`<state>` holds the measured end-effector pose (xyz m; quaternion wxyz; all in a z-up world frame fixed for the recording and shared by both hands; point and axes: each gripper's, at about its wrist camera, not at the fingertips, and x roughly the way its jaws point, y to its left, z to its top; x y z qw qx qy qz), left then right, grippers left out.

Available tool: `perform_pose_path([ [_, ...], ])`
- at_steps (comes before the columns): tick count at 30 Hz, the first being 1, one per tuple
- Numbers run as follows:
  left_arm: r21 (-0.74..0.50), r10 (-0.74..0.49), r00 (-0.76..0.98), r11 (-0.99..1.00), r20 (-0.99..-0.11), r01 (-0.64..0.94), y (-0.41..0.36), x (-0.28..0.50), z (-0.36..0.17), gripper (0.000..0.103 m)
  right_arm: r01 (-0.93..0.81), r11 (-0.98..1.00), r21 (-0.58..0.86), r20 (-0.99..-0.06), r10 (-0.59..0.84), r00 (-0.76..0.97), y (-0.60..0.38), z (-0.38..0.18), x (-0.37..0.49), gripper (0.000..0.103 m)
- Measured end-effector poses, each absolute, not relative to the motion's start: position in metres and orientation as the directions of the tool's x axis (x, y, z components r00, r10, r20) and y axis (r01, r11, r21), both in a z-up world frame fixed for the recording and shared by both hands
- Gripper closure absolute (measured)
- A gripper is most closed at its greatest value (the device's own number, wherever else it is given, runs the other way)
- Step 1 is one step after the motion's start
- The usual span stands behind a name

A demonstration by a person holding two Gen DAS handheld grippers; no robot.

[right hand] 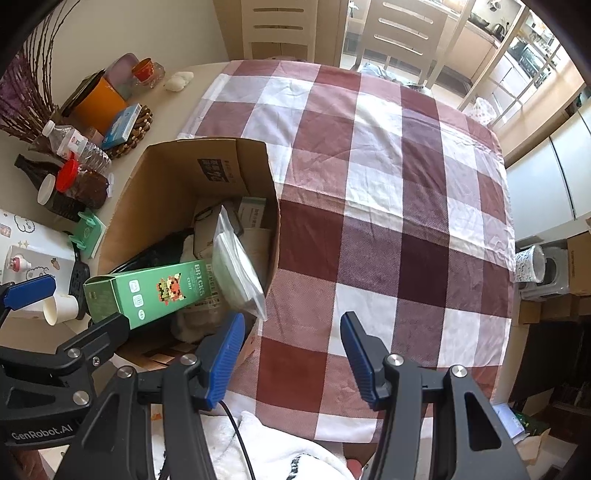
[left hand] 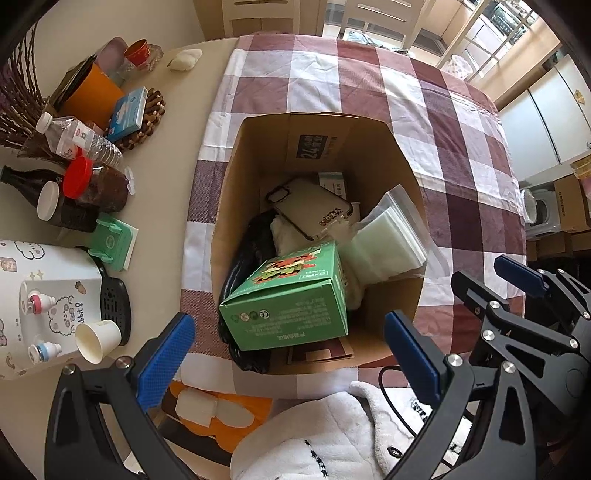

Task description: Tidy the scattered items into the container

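An open cardboard box (left hand: 325,136) (right hand: 162,184) stands on the checked cloth. Inside lie a green bricks carton (left hand: 291,306) (right hand: 151,291), a phone case (left hand: 314,210), a clear bag of pale sheets (left hand: 388,240) (right hand: 236,266), a black bag (left hand: 240,269) and a small white carton (left hand: 334,182). My left gripper (left hand: 288,350) hangs open above the box's near edge, nothing between its blue pads. My right gripper (right hand: 291,354) is open and empty over bare cloth just right of the box; it also shows at the right edge of the left wrist view (left hand: 517,273).
Left of the cloth, the beige table holds a water bottle (left hand: 81,140), red-lidded jar (left hand: 99,184), dark bottle (left hand: 26,181), paper cup (left hand: 98,338), green holder (left hand: 114,240), blue packet (left hand: 129,110) and orange container (left hand: 92,96). Chairs (right hand: 402,33) stand beyond the table. The cloth (right hand: 388,203) lies bare to the right.
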<state>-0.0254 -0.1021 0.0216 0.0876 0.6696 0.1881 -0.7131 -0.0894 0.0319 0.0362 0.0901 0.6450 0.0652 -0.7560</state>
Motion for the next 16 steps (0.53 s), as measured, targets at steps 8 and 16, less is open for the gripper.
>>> perform_pose_path([
  [8,-0.145,0.121,-0.083,-0.900,-0.989,0.410,-0.1035,-0.0243,0.0211,0.000,0.212,-0.977,0.036,-0.987,-0.067,-0.144,0.0334,0.0344,-0.0910,0.047],
  [16,-0.140,0.117,-0.082,-0.899,-0.990,0.415,-0.1032,-0.0234,0.0219,0.000,0.209,-0.977,0.040,-0.987,-0.071,-0.142,0.0347,0.0351,-0.0912,0.047],
])
